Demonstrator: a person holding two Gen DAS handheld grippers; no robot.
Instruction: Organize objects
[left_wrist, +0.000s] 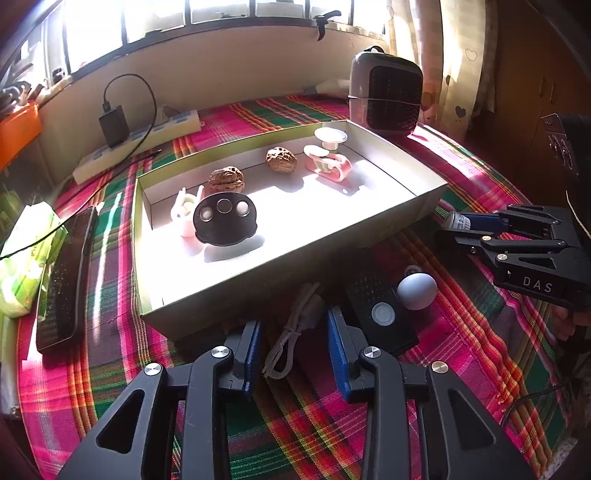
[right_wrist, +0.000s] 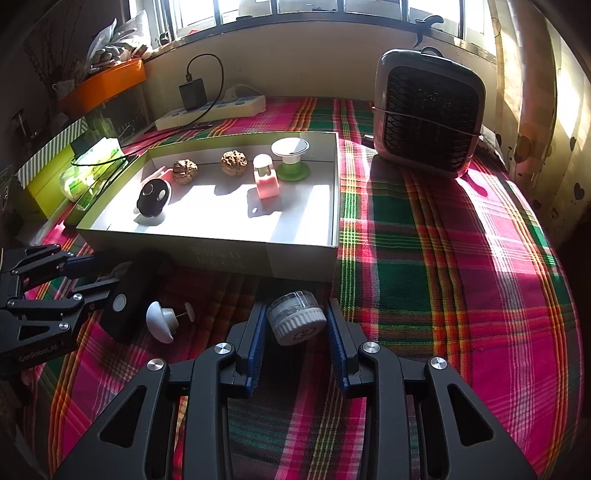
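My left gripper (left_wrist: 295, 332) hovers low over the plaid cloth, open, with a coiled white cable (left_wrist: 291, 338) lying between its blue pads, untouched by them. Just right of it lie a black device with a round button (left_wrist: 373, 306) and a white mushroom-shaped piece (left_wrist: 417, 290). My right gripper (right_wrist: 295, 310) is shut on a small clear jar with a ribbed white cap (right_wrist: 295, 321), near the box's front wall. The open cardboard box (left_wrist: 258, 280) holds two walnuts (left_wrist: 226, 179), a pink piece (left_wrist: 328, 164), a white-and-green stand (right_wrist: 290, 155) and a black round gadget (left_wrist: 225, 219).
A grey fan heater (right_wrist: 428, 110) stands behind the box at the right. A power strip with a black charger (left_wrist: 140, 144) lies along the back wall. A dark phone (left_wrist: 66, 273) and a green tissue pack (left_wrist: 22, 258) sit left of the box.
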